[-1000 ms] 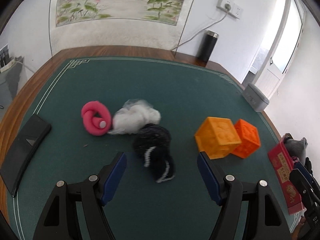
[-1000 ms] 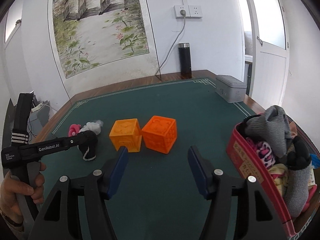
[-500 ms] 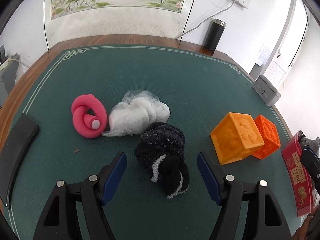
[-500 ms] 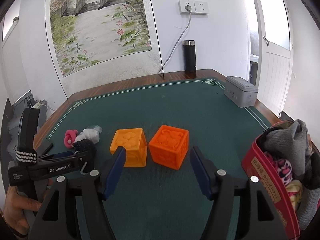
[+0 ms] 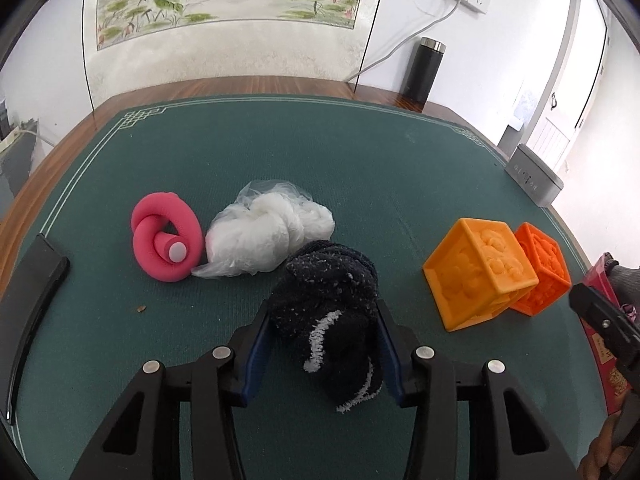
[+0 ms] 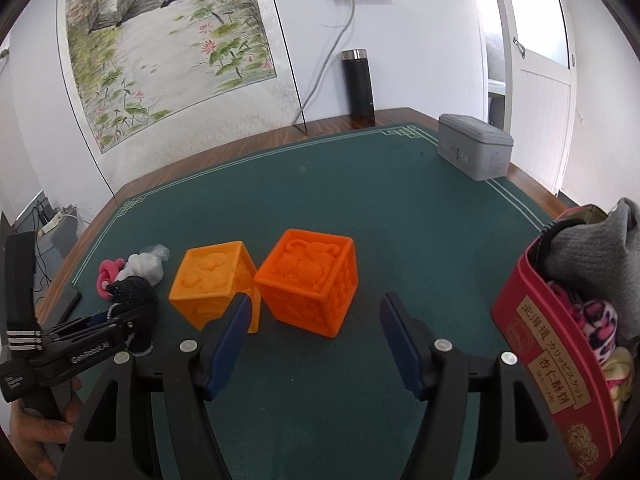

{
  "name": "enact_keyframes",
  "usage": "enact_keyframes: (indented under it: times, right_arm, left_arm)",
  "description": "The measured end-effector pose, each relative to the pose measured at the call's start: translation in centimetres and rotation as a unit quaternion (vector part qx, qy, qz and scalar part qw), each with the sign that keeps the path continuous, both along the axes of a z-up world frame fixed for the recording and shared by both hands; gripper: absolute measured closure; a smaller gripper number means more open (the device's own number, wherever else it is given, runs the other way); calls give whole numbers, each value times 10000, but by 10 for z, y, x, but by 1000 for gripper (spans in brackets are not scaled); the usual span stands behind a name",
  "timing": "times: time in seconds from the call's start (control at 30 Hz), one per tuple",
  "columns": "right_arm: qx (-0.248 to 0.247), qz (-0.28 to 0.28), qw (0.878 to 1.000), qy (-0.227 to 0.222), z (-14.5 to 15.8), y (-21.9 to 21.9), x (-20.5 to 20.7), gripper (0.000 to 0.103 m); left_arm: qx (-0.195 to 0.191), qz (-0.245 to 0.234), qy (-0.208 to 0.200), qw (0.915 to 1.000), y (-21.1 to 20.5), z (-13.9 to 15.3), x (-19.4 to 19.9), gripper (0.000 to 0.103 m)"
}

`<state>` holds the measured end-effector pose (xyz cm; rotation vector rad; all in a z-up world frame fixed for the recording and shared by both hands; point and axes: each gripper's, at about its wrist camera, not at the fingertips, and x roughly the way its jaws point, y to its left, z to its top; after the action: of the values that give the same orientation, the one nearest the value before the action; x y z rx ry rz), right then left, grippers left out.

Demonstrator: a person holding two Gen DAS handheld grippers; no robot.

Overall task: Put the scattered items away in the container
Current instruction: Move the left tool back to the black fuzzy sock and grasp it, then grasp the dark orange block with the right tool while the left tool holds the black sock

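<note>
I am clamping the left gripper (image 5: 324, 344) on the black sock (image 5: 328, 312), right gripper (image 6: 312, 332) gaping wide, while cubes remain outside the part-filled red tin (image 6: 540, 328).

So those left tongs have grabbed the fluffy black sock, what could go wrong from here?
The black sock touches the crumpled white plastic bag, so lifting it may drag the bag along. The left tongs pinch only its middle, and the loose end could slip out or snag. The red tin already looks heaped with socks, so another might tumble off.
</note>
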<state>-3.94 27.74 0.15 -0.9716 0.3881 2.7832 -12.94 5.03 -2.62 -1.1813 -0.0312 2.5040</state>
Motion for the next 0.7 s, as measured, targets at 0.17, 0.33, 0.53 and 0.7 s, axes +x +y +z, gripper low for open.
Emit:
enact_keyframes:
  times: [0.17, 0.33, 0.53, 0.7]
  right_arm:
    - [-82, -47, 9999, -57, -7, 4, 0, 33]
    - [-103, -52, 9999, -96, -12, 2, -1, 33]
    - [-121, -77, 9998, -115, -14, 3, -2, 33]
    - [-114, -92, 9998, -138, -15, 3, -2, 33]
  left_arm:
    - [-32, -55, 300, 9995, 3, 13, 12, 54]
    - [-84, -68, 393, 9992, 7, 17, 17, 54]
    - [-155, 45, 471, 9988, 6, 18, 18, 54]
    - [-219, 84, 563, 9981, 6, 20, 22, 54]
